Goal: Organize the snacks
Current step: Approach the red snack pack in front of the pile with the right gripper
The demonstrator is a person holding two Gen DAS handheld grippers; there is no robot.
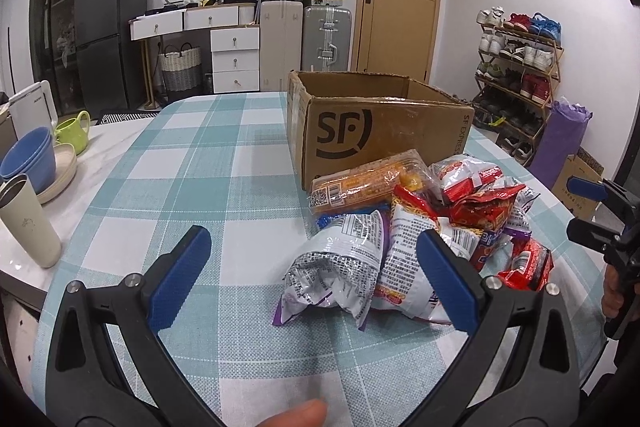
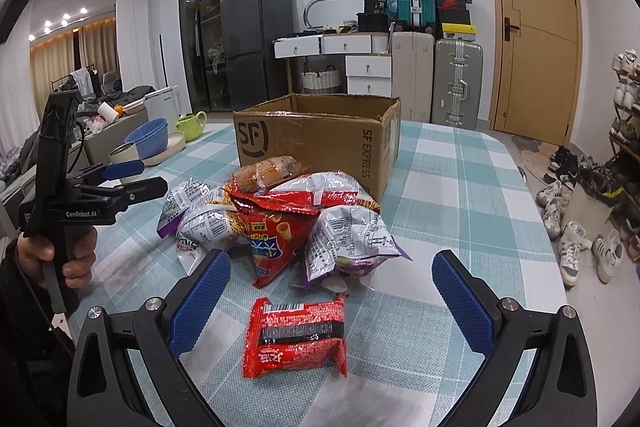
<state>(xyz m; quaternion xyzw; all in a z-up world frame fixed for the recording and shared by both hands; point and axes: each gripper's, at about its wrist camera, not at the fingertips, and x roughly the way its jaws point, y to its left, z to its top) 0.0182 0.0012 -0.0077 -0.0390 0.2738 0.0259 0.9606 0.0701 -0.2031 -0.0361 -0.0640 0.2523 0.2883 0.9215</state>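
both my tools hang released; next my right tool (image 2: 326,301) must clench the red packet (image 2: 298,337) for the box (image 2: 316,141).

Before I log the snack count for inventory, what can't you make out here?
- Inside of the cardboard box: both views, hidden by its walls.
- Snacks at the bottom of the pile: both views, covered by upper bags.
- Red packet: right wrist view, front face down.

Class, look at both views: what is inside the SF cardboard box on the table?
Only the cardboard box's bare inner walls near the rim show; nothing rises above it. Its floor is hidden by the front wall, so its contents cannot be told. The snack pile lies outside, in front.
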